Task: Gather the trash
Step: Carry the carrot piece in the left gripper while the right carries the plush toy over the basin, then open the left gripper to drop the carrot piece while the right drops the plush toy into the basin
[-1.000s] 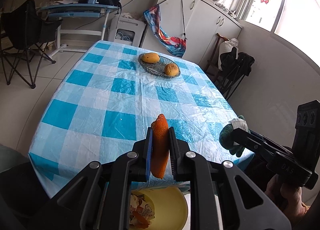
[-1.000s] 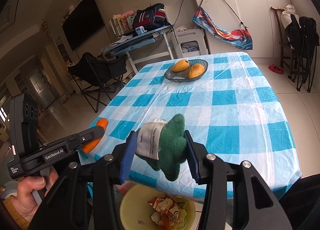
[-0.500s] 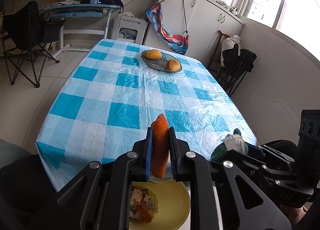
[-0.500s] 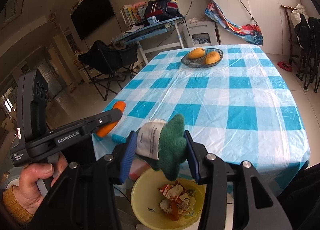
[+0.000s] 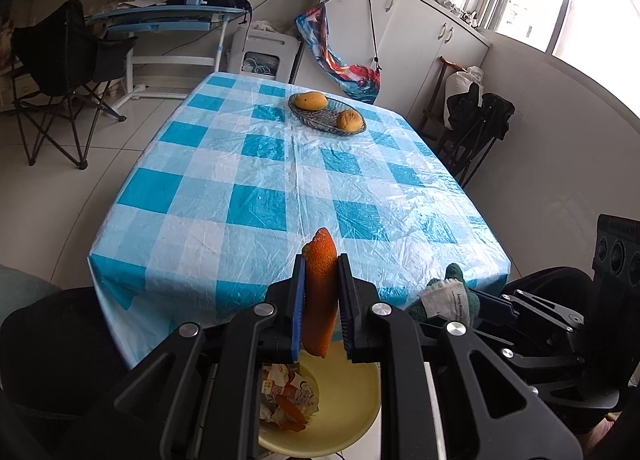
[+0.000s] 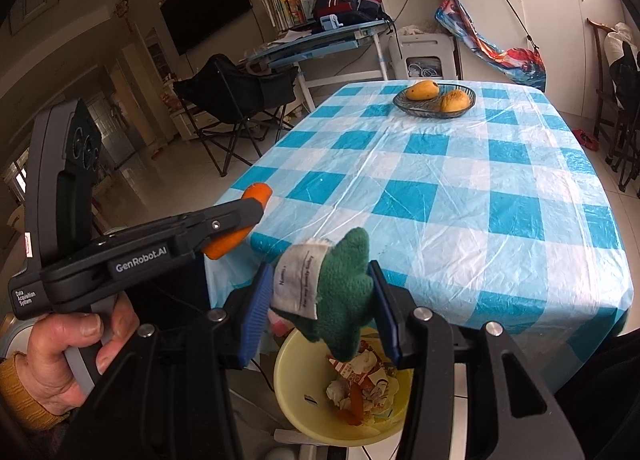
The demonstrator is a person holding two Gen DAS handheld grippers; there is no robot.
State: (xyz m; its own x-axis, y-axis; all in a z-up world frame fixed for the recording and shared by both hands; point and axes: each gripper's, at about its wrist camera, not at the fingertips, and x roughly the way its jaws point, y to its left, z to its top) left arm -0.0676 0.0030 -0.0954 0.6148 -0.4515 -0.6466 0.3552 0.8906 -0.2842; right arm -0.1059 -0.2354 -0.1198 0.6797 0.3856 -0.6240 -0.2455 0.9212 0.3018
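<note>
- An orange peel [image 5: 319,292] is being pinched upright between the nearly closed jaws of the left gripper [image 5: 319,312], at lower centre of the left view, above the yellow bin [image 5: 352,416].
- A green cloth scrap [image 6: 340,292] with a white tag is being squeezed by the half-open right gripper [image 6: 320,312], over the same bin.
- Both are judged light; the peel looks stiff and curved, the scrap soft and compressible, best gripped mid-body.
</note>
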